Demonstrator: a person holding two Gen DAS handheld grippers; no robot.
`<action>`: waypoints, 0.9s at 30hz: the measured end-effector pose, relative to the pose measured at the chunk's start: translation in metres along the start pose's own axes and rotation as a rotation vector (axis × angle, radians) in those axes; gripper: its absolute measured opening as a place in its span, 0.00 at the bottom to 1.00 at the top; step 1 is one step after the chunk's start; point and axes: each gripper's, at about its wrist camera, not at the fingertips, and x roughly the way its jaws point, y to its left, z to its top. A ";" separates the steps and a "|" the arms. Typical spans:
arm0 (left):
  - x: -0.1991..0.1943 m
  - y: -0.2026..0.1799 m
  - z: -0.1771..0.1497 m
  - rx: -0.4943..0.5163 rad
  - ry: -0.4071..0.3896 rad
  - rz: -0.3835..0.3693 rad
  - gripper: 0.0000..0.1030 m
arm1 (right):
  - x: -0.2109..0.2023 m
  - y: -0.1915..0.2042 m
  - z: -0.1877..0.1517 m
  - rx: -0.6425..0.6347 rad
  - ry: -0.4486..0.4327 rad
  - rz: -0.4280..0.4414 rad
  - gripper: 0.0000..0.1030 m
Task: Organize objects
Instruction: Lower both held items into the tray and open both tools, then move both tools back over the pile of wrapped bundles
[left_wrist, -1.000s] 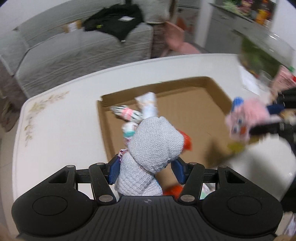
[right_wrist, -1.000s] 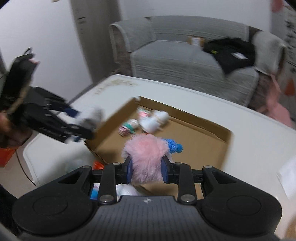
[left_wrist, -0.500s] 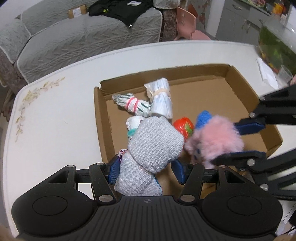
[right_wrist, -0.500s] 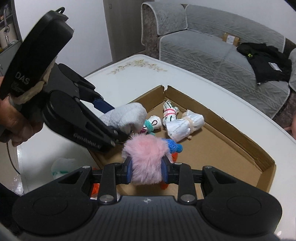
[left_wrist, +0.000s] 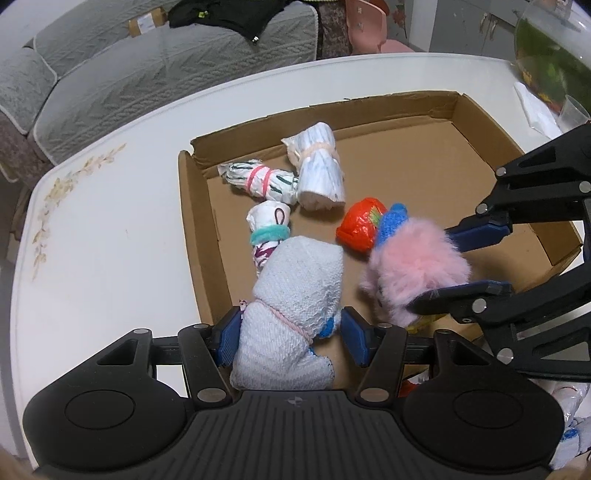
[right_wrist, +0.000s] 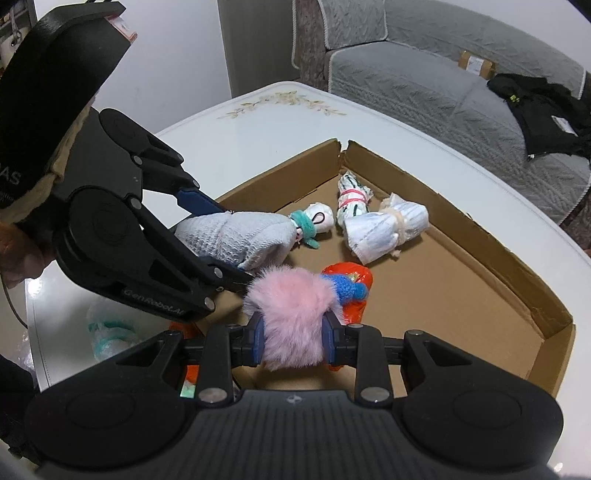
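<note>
Placement step, both hands loaded over the cardboard tray (left_wrist: 199, 236). Your left gripper (left_wrist: 291, 332) has its 2 blue fingers (left_wrist: 228, 334) clamped on a rolled grey knitted bundle (left_wrist: 299, 288), whose far end reaches past the fingertips to just beside a small white roll with a teal band (left_wrist: 267, 229). Your right gripper (right_wrist: 293, 341) has its fingers pressed into a fluffy pink bundle (right_wrist: 291, 306) with a blue knitted tip (right_wrist: 347, 288); directly beyond that tip lies an orange-red packet (right_wrist: 351, 275) on the tray floor. Further ahead of both sets of fingers, toward the tray's far corner, rest a striped roll tied with a pink band (left_wrist: 258, 181) and a pale blue roll (left_wrist: 319, 170), touching each other. Whether either held bundle already touches the cardboard cannot be told. The next move probably calls for you to lower each bundle onto bare cardboard beside the lying rolls, then part the fingers and draw back without dragging neighbours. More items wait on the white surface (right_wrist: 236, 129) outside the tray.
</note>
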 end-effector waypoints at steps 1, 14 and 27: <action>0.001 -0.001 0.000 0.002 0.000 0.003 0.61 | 0.000 0.001 0.000 -0.005 0.001 0.000 0.26; 0.009 -0.005 -0.006 0.032 0.025 0.005 0.61 | 0.017 0.006 0.002 -0.062 0.023 0.020 0.27; 0.002 -0.006 -0.006 0.042 0.030 0.005 0.74 | 0.010 0.006 -0.003 -0.074 0.042 0.026 0.33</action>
